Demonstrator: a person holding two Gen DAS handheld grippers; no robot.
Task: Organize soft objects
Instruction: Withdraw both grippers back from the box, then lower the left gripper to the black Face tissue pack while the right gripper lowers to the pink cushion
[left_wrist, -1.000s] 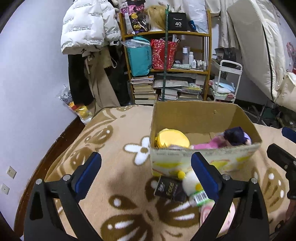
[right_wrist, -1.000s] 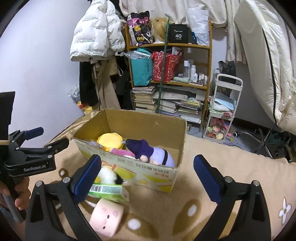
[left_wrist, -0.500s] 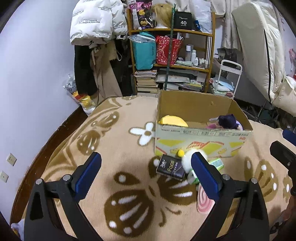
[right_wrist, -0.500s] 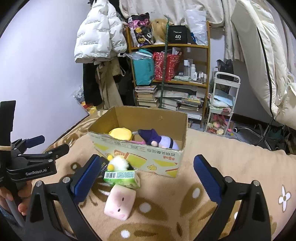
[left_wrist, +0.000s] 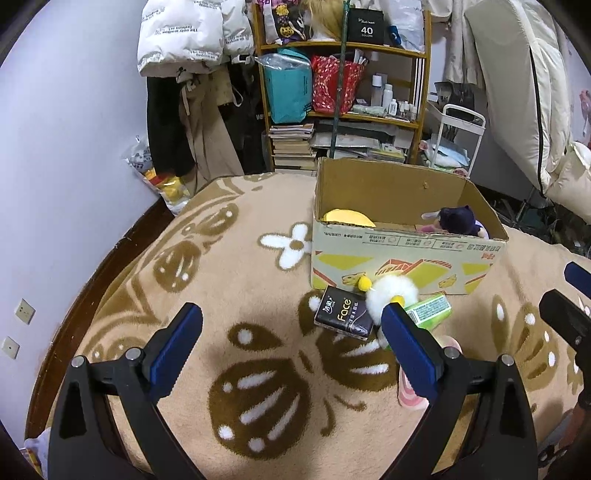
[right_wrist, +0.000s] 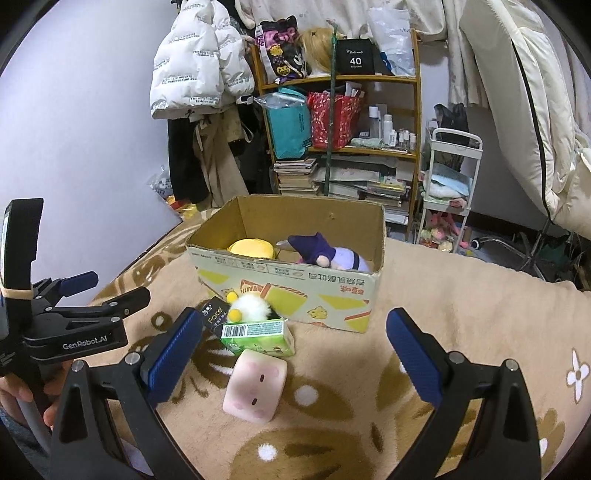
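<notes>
I hold the left gripper (left_wrist: 291, 345) and right gripper (right_wrist: 293, 349) spread and empty above the carpet (right_wrist: 461, 295), the "Face" tissue pack (left_wrist: 343, 313) and barcoded green pack (right_wrist: 258, 336) at frame centre before the printed cardboard box (right_wrist: 295, 286) containing a yellow plush (right_wrist: 251, 248) and purple doll (right_wrist: 325, 253).

home, likely bedroom | bookshelf (right_wrist: 340, 140) | hung coats (right_wrist: 199, 74) (cluttered) | carpet (left_wrist: 229, 295)
</notes>
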